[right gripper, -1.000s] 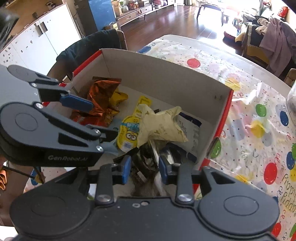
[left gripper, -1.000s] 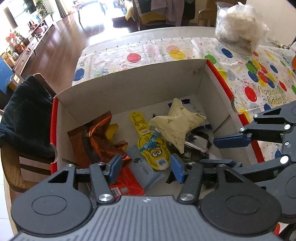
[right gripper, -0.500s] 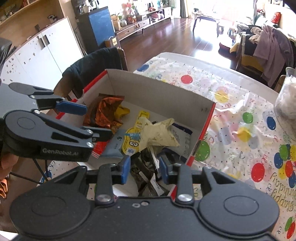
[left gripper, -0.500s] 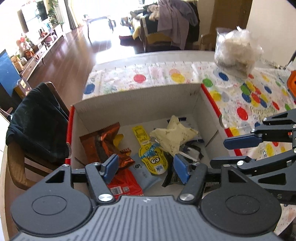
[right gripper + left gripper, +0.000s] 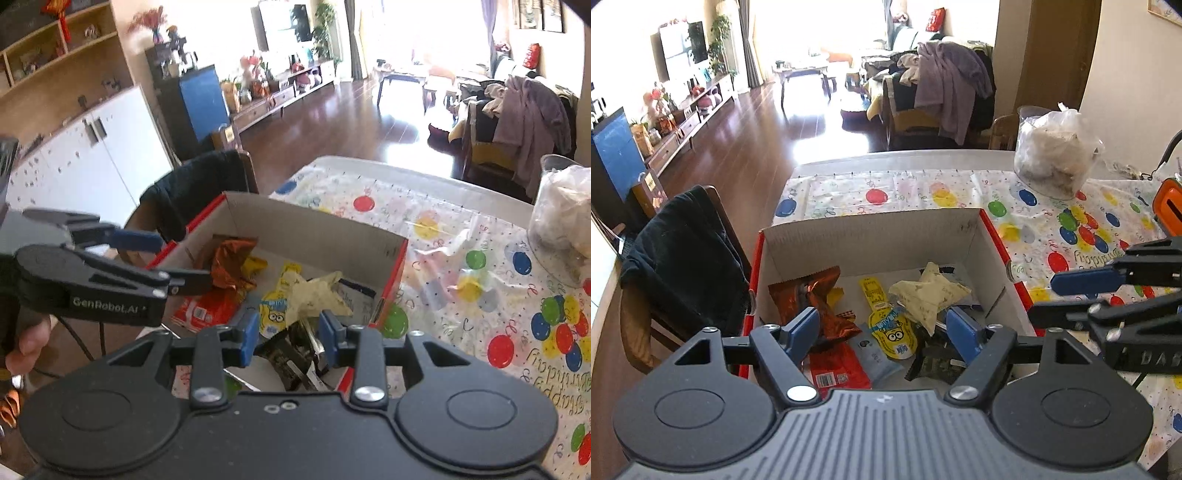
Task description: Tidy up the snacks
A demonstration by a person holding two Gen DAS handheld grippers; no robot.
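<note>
A red-edged cardboard box stands on the table with several snacks in it. Among them are a crumpled orange-brown wrapper, a yellow cartoon pouch, a cream packet and a red packet. My left gripper hovers above the box's near side. Its jaws are opening and nothing is between them. My right gripper hangs over the box's right corner. Its blue pads stand a narrow gap apart, with nothing held.
A clear bag of pale stuff stands at the table's far right on the balloon tablecloth. An orange object shows at the right edge. A chair draped with a dark jacket is left of the box. A hand grips the left tool.
Both grippers have risen and drawn back from the box, which now looks smaller and lower. The left jaws have spread wider. The snacks lie as before.
</note>
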